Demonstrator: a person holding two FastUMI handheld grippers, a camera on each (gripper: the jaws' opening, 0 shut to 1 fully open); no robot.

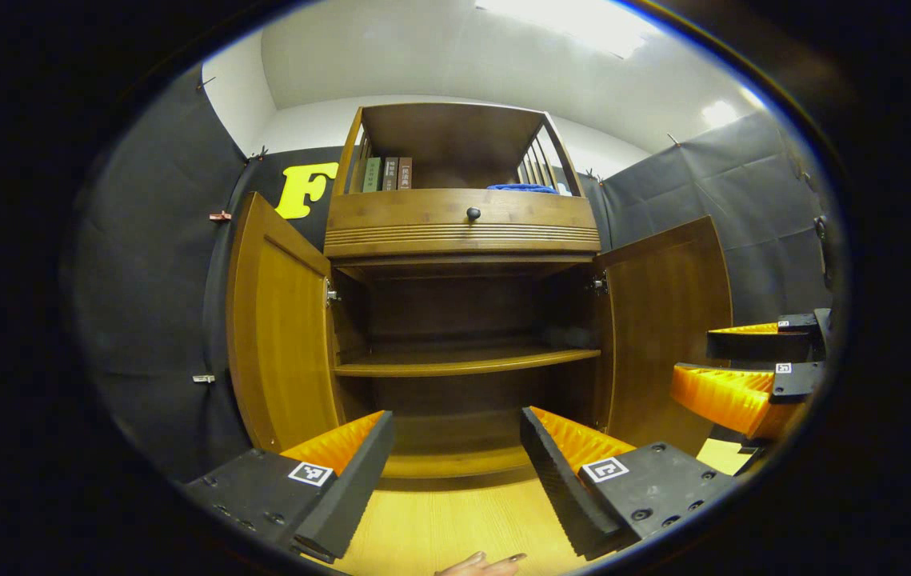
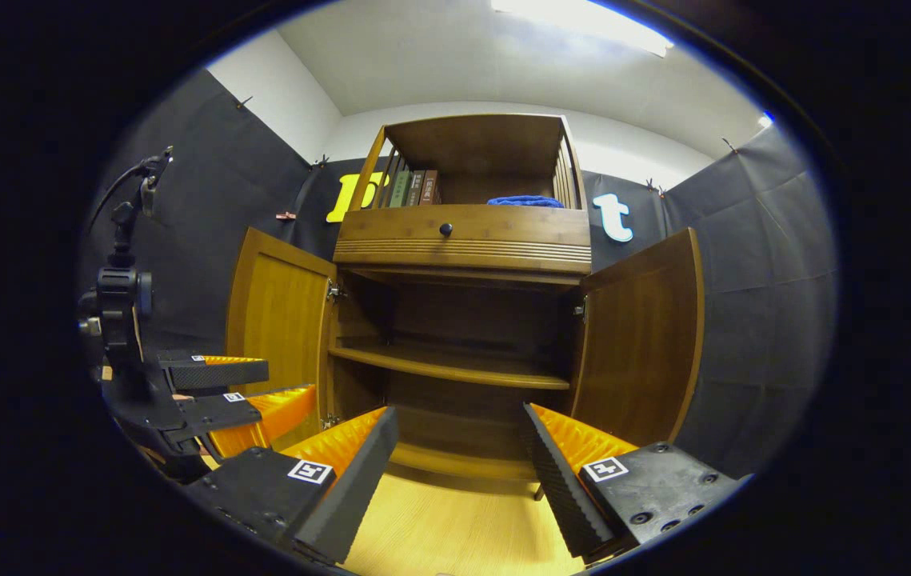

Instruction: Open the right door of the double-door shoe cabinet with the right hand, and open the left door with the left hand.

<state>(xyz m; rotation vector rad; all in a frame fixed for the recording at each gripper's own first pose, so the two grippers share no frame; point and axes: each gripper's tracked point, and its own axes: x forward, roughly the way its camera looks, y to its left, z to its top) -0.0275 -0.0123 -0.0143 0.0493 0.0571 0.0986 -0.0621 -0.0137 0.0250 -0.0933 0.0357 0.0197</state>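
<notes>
Wooden floor (image 1: 439, 520) beneath wide-open, empty tongs (image 1: 455, 472).

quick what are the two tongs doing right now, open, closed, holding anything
Left tongs: open, holding nothing.
Right tongs: open, holding nothing.

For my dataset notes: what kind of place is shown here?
Probably a recording booth set up like a home corner, not a lived-in room: black cloth walls surround a wooden shoe cabinet, both doors open, with books on its top shelf.
</notes>
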